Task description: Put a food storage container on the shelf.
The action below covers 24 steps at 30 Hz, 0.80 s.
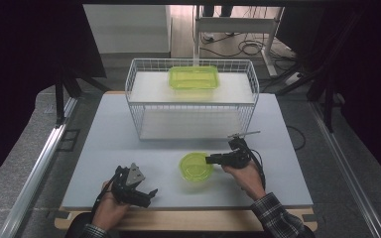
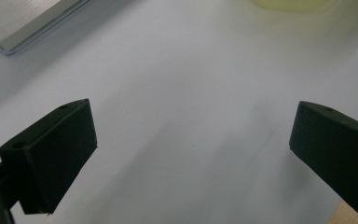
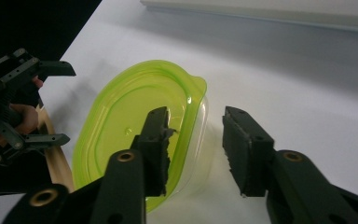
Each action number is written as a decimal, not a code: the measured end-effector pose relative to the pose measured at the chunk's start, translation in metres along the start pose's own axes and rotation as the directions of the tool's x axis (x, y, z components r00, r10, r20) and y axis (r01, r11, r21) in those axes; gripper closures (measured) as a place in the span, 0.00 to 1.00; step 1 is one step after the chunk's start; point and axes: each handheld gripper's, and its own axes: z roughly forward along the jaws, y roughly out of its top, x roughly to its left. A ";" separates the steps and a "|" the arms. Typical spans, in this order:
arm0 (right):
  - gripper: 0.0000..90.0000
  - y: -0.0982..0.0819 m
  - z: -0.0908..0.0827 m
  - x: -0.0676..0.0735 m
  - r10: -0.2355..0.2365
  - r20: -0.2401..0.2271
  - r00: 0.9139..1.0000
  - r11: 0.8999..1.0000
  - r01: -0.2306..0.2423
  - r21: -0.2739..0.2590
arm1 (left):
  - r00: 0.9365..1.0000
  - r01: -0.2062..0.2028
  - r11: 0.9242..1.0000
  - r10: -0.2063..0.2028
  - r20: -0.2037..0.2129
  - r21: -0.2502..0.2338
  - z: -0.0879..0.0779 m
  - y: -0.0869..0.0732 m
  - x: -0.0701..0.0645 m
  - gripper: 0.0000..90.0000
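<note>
A round clear tub with a lime-green lid (image 1: 196, 166) sits on the white table near its front middle. My right gripper (image 1: 212, 159) reaches in from the right and straddles the tub's right rim. In the right gripper view one jaw lies over the lid (image 3: 126, 126) and the other stands outside the clear wall. My right gripper (image 3: 196, 114) is open, with a gap left at the outer pad. My left gripper (image 1: 150, 197) rests at the front left, wide open and with nothing in it (image 2: 193, 126). A sliver of the tub (image 2: 291, 3) shows beyond it.
A white wire basket (image 1: 129, 94) stands at the back middle of the table. A rectangular lime-green container (image 1: 194, 78) lies on its upper shelf. The left gripper (image 3: 67, 103) is across the tub in the right gripper view. A wooden strip edges the table's front.
</note>
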 end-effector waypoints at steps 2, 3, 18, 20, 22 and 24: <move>0.73 0.000 0.002 -0.001 0.013 -0.009 1.000 1.000 -0.013 0.011 | 1.000 -0.001 1.000 0.001 0.000 0.000 0.000 0.000 0.000 0.01; 0.75 0.000 0.002 -0.002 0.025 -0.015 1.000 1.000 -0.025 0.015 | 1.000 -0.001 1.000 0.001 0.000 0.000 0.000 0.000 0.000 0.01; 0.90 0.001 0.000 -0.006 0.166 -0.124 0.978 0.985 -0.160 0.060 | 1.000 0.001 1.000 -0.001 -0.001 -0.002 -0.001 0.000 0.000 0.01; 0.90 0.001 -0.001 -0.006 0.168 -0.124 0.978 0.985 -0.162 0.053 | 1.000 0.003 1.000 -0.003 -0.001 -0.004 -0.001 0.000 0.000 0.01; 0.90 0.001 -0.003 -0.006 0.172 -0.123 0.977 0.985 -0.167 0.047 | 1.000 0.004 1.000 -0.004 -0.001 -0.004 -0.001 0.000 0.000 0.01; 0.91 0.002 -0.007 -0.006 0.178 -0.132 0.975 0.984 -0.174 0.035 | 1.000 0.004 1.000 -0.004 -0.002 -0.004 0.000 0.000 0.000 0.01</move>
